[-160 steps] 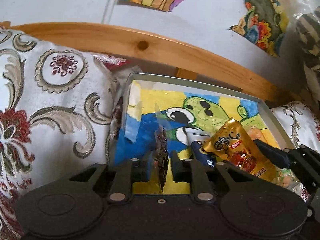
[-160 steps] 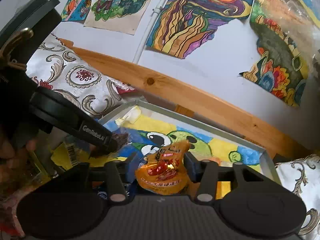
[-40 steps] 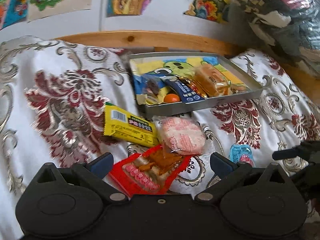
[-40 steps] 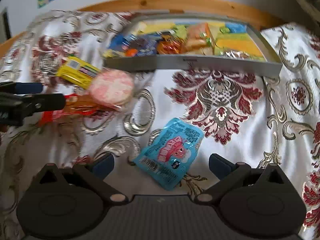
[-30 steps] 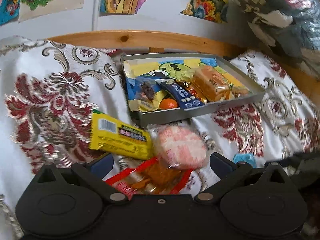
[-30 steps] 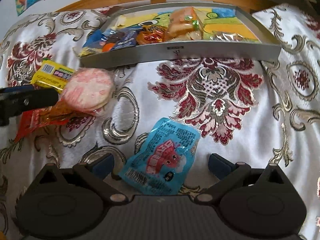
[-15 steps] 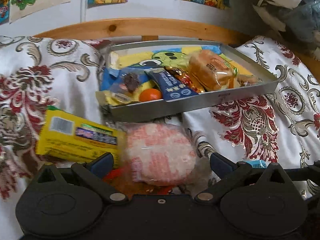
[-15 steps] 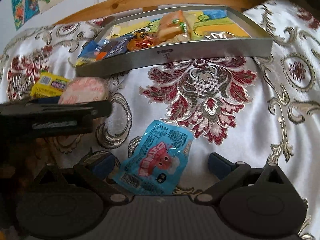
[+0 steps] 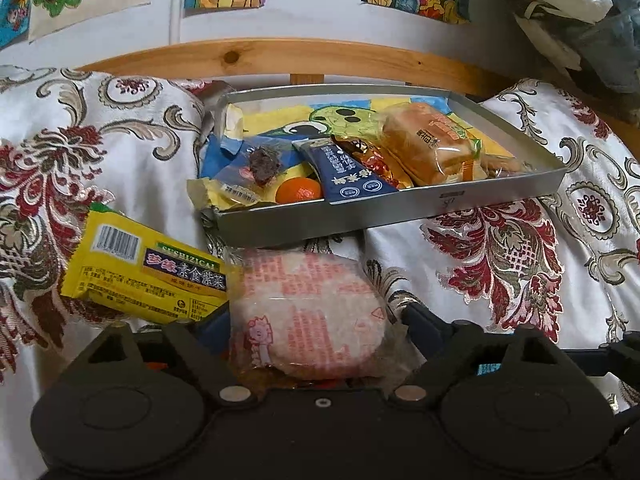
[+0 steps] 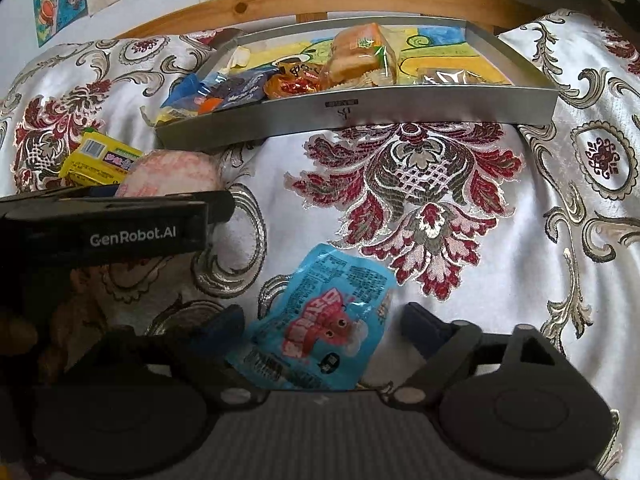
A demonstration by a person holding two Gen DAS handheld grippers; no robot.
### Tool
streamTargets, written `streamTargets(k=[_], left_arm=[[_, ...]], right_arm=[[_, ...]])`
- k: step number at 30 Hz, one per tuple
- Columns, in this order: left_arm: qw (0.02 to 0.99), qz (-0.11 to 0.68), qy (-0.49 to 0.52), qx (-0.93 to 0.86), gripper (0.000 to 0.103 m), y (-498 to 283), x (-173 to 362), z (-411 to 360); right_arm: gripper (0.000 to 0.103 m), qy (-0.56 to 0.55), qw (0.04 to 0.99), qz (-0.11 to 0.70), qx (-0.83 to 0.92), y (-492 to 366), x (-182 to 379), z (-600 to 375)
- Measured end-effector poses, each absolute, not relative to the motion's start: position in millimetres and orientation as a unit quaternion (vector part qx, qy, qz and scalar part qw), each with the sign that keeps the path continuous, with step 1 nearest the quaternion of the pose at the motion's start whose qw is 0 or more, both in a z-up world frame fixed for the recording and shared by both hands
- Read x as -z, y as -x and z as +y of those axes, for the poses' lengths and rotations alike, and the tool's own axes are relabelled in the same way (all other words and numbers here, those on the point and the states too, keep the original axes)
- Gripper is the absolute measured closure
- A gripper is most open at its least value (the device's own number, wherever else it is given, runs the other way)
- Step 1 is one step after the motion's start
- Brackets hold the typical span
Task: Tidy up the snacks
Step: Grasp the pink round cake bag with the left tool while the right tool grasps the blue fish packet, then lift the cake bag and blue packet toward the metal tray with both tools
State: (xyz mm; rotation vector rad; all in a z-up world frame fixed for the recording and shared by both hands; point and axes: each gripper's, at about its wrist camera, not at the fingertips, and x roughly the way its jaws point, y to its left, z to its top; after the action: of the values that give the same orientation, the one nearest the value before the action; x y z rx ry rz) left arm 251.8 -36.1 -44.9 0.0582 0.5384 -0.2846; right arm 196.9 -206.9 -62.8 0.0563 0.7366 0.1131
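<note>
Tray [image 9: 400, 208] sits on bed cover [image 9: 500, 248], headboard rail [image 9: 280, 54] behind. In tray, L to R: orange [image 9: 299, 191], bar [image 9: 348, 172], bun [image 9: 428, 142]. In front of tray: round cake pack [image 9: 308, 312], flat pack [image 9: 140, 272] to its L, pouch [image 10: 320, 320] off to the R.

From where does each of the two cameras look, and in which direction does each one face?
Left wrist view: sits on the left claw, low over the bedspread, facing the metal tray and wooden rail; its open fingers flank the pink round snack, with the yellow packet beside.
Right wrist view: sits on the right claw, higher, facing the same tray; its open fingers flank the blue packet, and the left claw enters from the left.
Shared: tray, pink round snack, yellow packet.
</note>
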Motion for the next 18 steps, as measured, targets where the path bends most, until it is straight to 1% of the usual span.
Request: streamTargets(k=[6,8,10,15,18], left_arm=[[0.955,0.262,-0.040,0.134,0.027,-242.2,38.3,-36.6],[0.953,0.269,-0.031,0.134,0.028,-239.3,36.0,-34.3],[0.952,0.274,-0.021,0.133,0.028,-235.0,34.9,-32.6],[0.947,0.288,-0.013,0.139,0.028,-218.2,34.9,-35.1],[0.944,0.298,-0.008,0.143,0.028,-205.3,33.5,-37.0]], right_arm=[[0.025,-0.036,0.929,0.362,-0.062,-194.3,60.7,-211.8],[0.027,-0.042,0.927,0.366,-0.067,-192.6,59.7,-214.8],[0.035,-0.036,0.926,0.369,-0.068,-189.0,58.8,-215.1],[0.036,-0.007,0.924,0.375,-0.075,-175.4,57.8,-210.5],[0.039,0.008,0.922,0.379,-0.082,-167.6,56.0,-207.4]])
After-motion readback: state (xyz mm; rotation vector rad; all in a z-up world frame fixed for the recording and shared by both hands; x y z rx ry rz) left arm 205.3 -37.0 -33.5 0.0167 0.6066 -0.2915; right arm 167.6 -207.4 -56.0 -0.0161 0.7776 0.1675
